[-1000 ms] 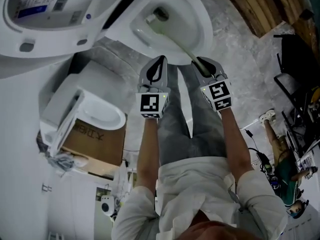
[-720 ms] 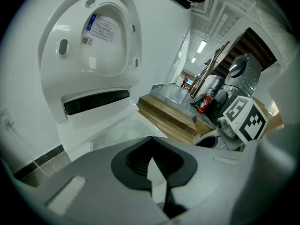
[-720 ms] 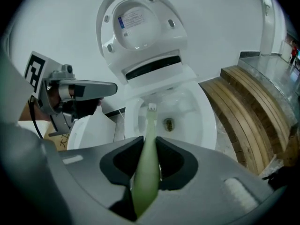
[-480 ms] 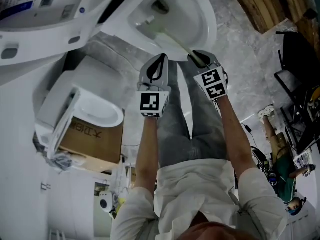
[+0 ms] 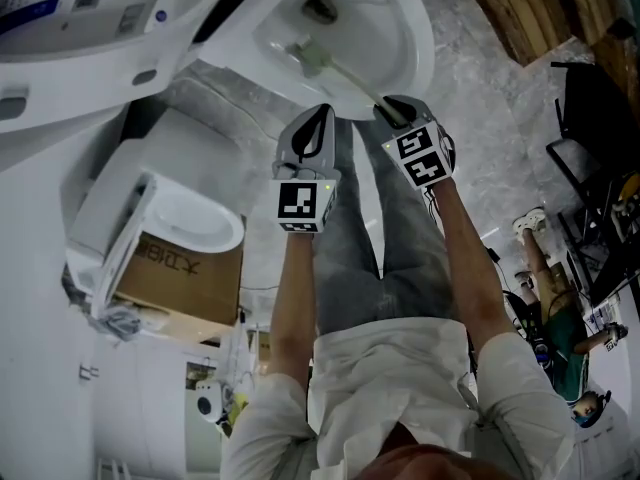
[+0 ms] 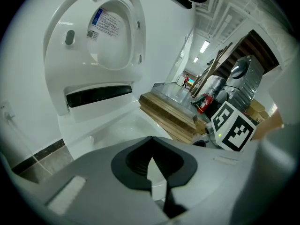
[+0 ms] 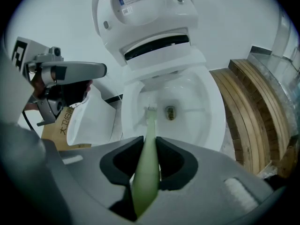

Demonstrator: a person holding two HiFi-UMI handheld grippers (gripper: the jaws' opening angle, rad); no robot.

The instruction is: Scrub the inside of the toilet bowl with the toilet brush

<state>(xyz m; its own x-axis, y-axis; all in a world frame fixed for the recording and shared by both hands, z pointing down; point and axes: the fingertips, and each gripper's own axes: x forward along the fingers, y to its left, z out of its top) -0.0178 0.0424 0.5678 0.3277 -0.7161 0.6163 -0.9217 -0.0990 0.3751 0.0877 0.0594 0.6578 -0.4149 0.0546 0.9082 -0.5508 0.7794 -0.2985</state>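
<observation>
Toilet (image 5: 60,58): lid raised and seat up. The top edge of the head view cuts off the upper lid.
Toilet bowl (image 5: 412,58): open, directly ahead of both grippers. The drain is visible in the right gripper view.
Spare toilet (image 5: 190,218): sits on a cardboard box (image 5: 185,283), well left of the work area and not involved.
Right gripper (image 5: 392,111): clenched on the toilet brush handle, which runs straight out between its jaws. The gripper is positioned at the near rim of the bowl.
Left gripper (image 5: 318,128): jaws closed together with nothing between them. It is held just beside the right gripper and clear of the bowl.
Toilet brush (image 7: 150,125): pale green. The handle slopes down into the bowl and the head lies on the inner wall just left of the drain.
Change: over the last second the brush head has drawn away from the drain toward the near left wall. The right gripper's marker cube has also tilted and moved up to the rim.
Meaning: scrubbing is judged to be in progress, with this stroke working the left wall. The right wall and the under-rim band probably remain to be done.
Hard to make out: the bristles are too small in either view to confirm firm contact with the porcelain. The underside of the rim is hidden. The water level cannot be determined.
</observation>
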